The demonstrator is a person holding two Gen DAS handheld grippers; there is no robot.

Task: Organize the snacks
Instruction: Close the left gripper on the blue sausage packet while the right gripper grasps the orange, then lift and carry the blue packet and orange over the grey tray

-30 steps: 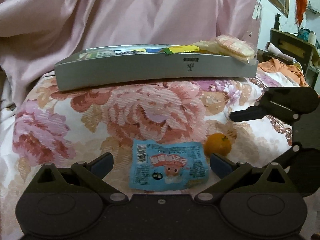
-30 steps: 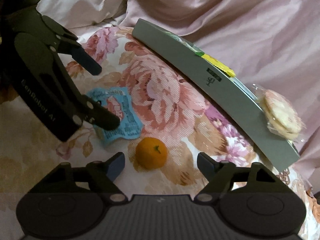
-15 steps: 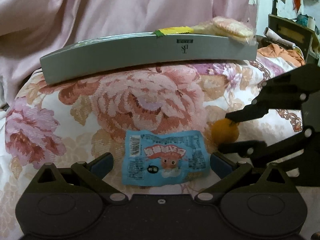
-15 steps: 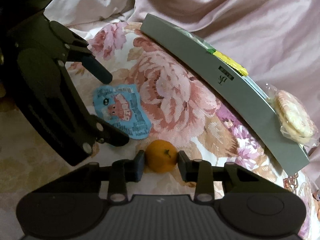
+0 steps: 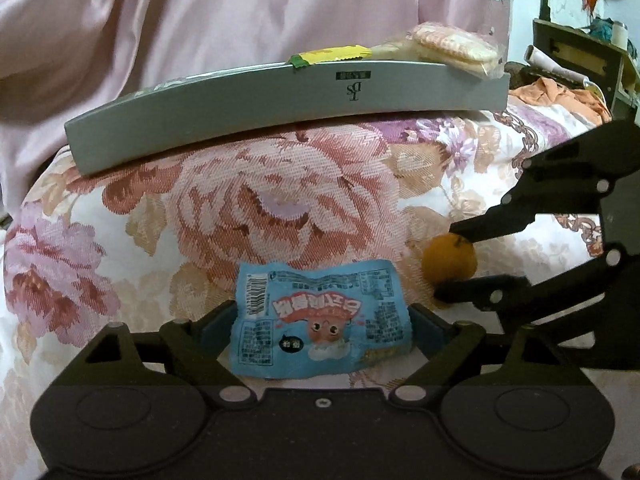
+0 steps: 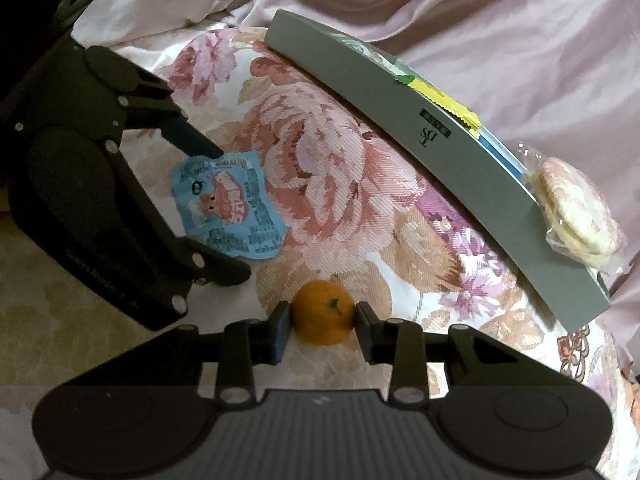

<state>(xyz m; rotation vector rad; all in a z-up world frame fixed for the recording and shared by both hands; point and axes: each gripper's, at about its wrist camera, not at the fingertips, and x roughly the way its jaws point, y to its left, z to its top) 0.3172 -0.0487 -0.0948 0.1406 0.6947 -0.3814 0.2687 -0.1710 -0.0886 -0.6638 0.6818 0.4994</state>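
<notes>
Soft floral bedspread (image 6: 328, 168) yields: small round orange (image 6: 323, 312), clamped by right gripper (image 6: 323, 322), may slip; left gripper (image 5: 322, 322), spread apart around flat blue snack packet (image 5: 320, 320), may snag cloth

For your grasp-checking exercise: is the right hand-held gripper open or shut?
Shut on the orange: the right hand-held gripper has both pads pressed against the fruit's sides.
</notes>
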